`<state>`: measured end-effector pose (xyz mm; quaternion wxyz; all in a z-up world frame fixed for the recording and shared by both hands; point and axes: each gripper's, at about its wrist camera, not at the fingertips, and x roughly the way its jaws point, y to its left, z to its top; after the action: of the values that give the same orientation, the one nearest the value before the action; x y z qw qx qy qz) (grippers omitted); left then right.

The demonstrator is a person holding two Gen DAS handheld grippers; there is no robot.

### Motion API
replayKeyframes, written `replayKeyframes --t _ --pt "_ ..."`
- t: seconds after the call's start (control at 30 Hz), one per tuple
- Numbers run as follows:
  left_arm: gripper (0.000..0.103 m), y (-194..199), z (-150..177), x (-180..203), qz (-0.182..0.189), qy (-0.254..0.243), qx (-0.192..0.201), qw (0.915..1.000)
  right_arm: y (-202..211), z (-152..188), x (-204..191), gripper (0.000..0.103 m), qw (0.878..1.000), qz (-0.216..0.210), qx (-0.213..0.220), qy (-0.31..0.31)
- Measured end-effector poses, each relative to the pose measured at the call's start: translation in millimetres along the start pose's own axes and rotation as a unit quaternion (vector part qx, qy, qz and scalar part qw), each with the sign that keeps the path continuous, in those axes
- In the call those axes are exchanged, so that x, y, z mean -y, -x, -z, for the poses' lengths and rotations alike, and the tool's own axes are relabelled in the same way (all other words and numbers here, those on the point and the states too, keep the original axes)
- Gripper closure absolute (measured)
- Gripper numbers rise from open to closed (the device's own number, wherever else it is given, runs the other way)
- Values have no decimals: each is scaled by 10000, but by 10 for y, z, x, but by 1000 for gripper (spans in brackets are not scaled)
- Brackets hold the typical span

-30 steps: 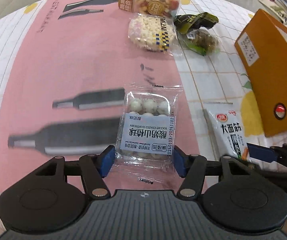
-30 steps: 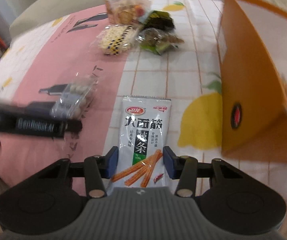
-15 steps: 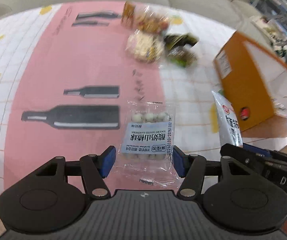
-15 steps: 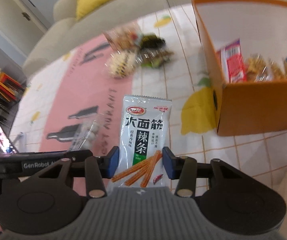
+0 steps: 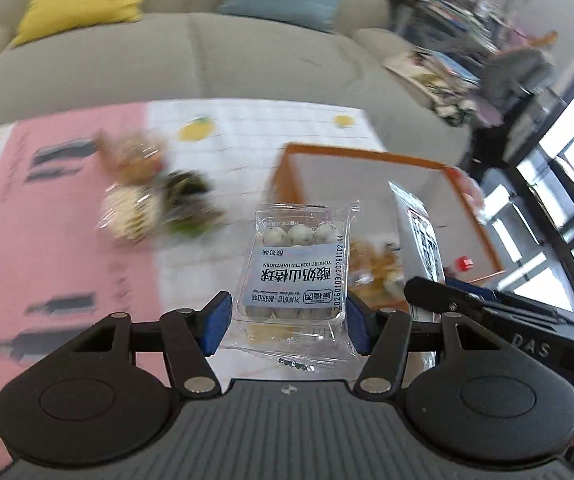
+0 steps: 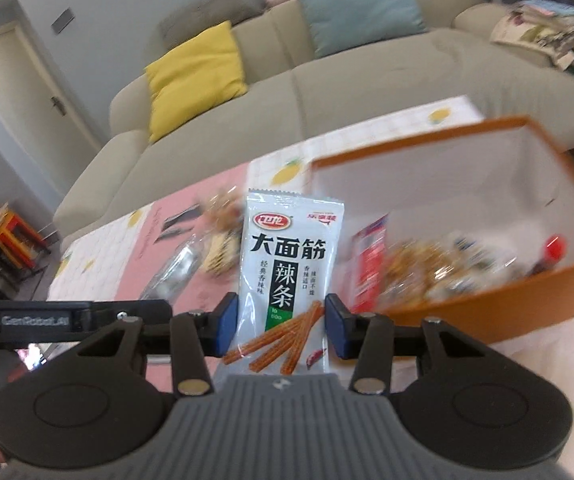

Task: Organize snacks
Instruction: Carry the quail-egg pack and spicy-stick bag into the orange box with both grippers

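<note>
- Left gripper (image 5: pixel 287 322) clamps the clear pack of yogurt hawthorn balls (image 5: pixel 297 268), held in the air just short of the orange box (image 5: pixel 367 156).
- Right gripper (image 6: pixel 281 326) pinches the white spicy-strip packet (image 6: pixel 287 276) upright, beside that box's near wall.
- Loose snacks (image 5: pixel 155 208) lie left of the box.

Right gripper (image 6: pixel 281 326): I held it clamped on the spicy strip packet (image 6: pixel 287 272), which stood upright between the blue pads.
Orange box (image 6: pixel 467 312): it lay open just right of the packet, with blurred snacks inside.
Left gripper (image 6: pixel 67 318): I saw its dark body crossing the left edge.
Sofa (image 6: pixel 327 92): behind, it bore yellow and blue cushions.
</note>
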<state>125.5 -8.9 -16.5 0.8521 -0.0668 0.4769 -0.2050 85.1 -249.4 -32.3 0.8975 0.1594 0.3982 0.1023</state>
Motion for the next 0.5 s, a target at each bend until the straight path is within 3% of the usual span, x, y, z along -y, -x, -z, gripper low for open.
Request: replayKeyframes --t 0.23,0.4,0.5 --pt "36 -480 -433 706 237 -691 -82 9973 6 -431 516 58 9980 612 -84 159" --pt "36 -949 -633 851 411 -561 -503 9963 -229 -628 997 58 9956 656 -581 -340" --pt "36 -1233 -706 865 375 -504 -725 9954 -405 -725 1167 58 9930 817 -807 -279"
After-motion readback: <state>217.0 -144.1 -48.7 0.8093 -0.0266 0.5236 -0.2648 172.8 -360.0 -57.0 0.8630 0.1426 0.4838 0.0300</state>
